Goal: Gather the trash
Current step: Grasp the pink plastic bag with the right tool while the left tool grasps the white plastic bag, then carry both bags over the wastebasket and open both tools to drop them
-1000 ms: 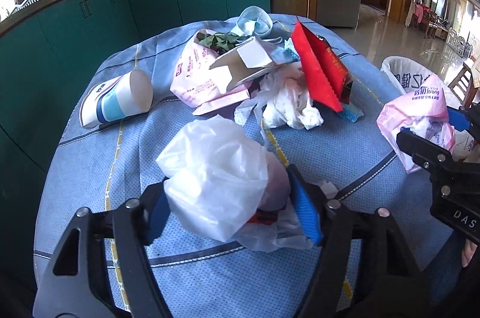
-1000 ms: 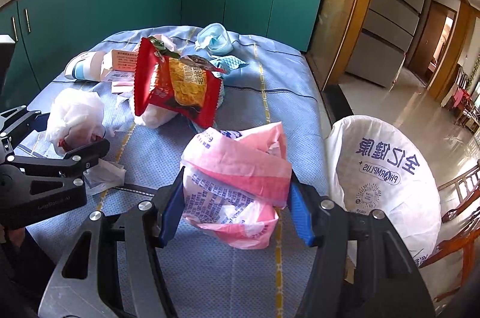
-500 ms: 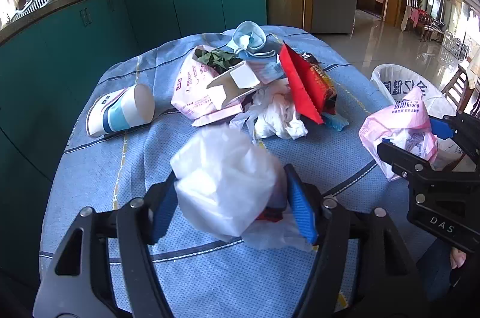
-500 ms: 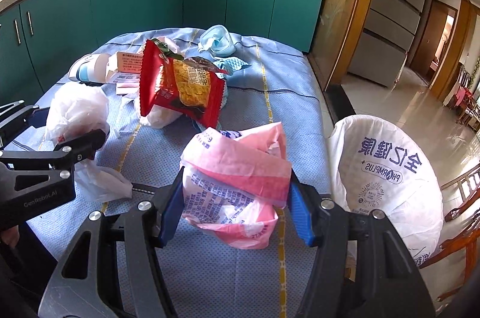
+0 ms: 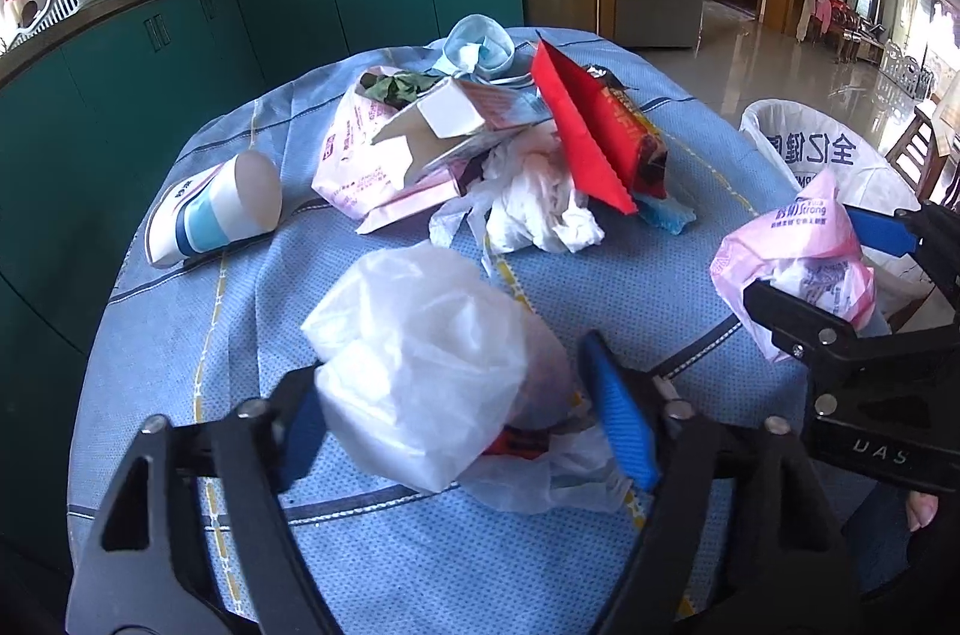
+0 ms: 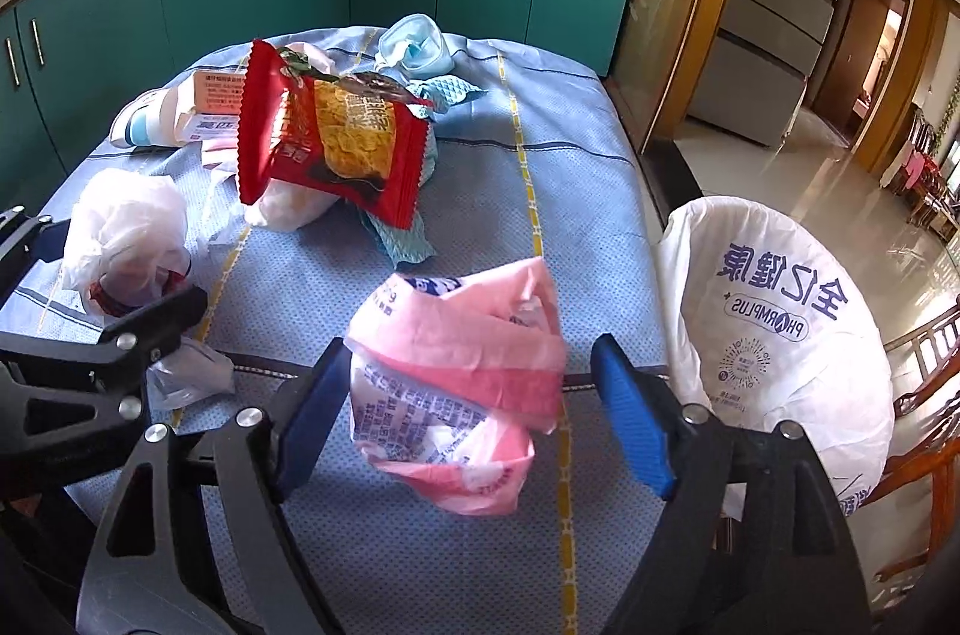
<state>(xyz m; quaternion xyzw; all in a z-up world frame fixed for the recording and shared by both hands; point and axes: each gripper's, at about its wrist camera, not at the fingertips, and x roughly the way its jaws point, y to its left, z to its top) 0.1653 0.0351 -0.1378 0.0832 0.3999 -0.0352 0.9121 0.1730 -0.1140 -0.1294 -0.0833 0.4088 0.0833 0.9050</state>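
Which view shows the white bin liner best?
Right wrist: the white bin liner shows its open mouth and full printed side, right of the table edge. The left wrist view catches only its upper rim; the pink bag and right gripper cover the rest.

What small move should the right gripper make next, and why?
Probably reclose on the pink bag and carry it over the bin: the right gripper has just been opening its jaws with the bag between them, over the table, not the bin.
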